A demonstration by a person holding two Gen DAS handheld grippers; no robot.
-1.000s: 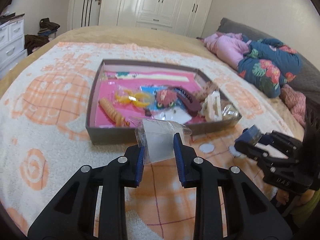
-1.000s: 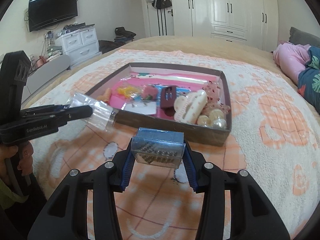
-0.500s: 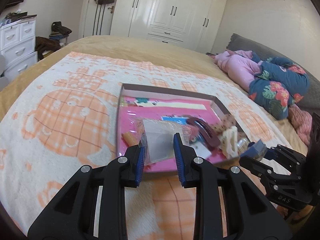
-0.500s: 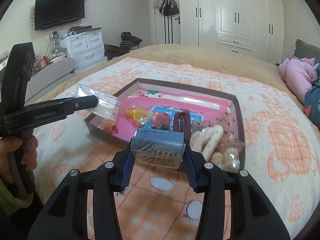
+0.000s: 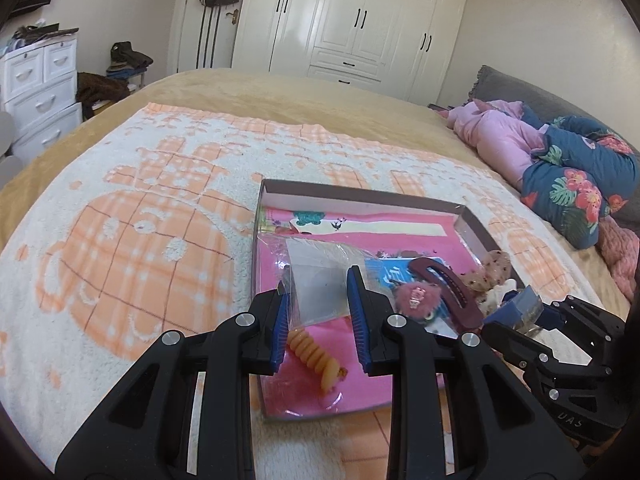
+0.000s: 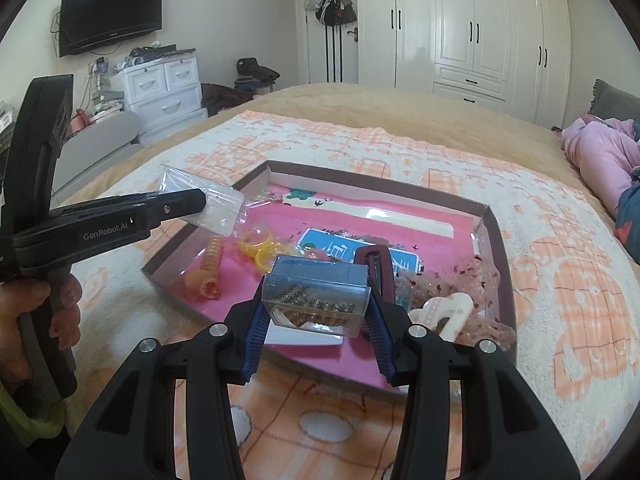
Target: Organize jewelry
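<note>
The left tool [image 5: 316, 300] pinches a clear plastic bag [image 5: 316, 276] at frame centre, over the tray [image 6: 496, 224]; the right tool [image 6: 316, 308] clamps a clear jewelry box [image 6: 316, 300] above the tray's near edge. Best lower both onto bare pink floor before releasing, clear of the hair clips

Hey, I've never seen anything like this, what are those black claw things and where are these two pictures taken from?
Each claw is a hand-held gripper that a person squeezes; a camera on each looks along its fingers. One picture is from the left hand-held gripper, which pinches a clear bag. The other is from the right hand-held gripper, which clamps a small clear box with metallic pieces inside. Both hang over a tray on a blanket covering a bed. In the tray lie hair clips, an orange spiral tie and other accessories.
</note>
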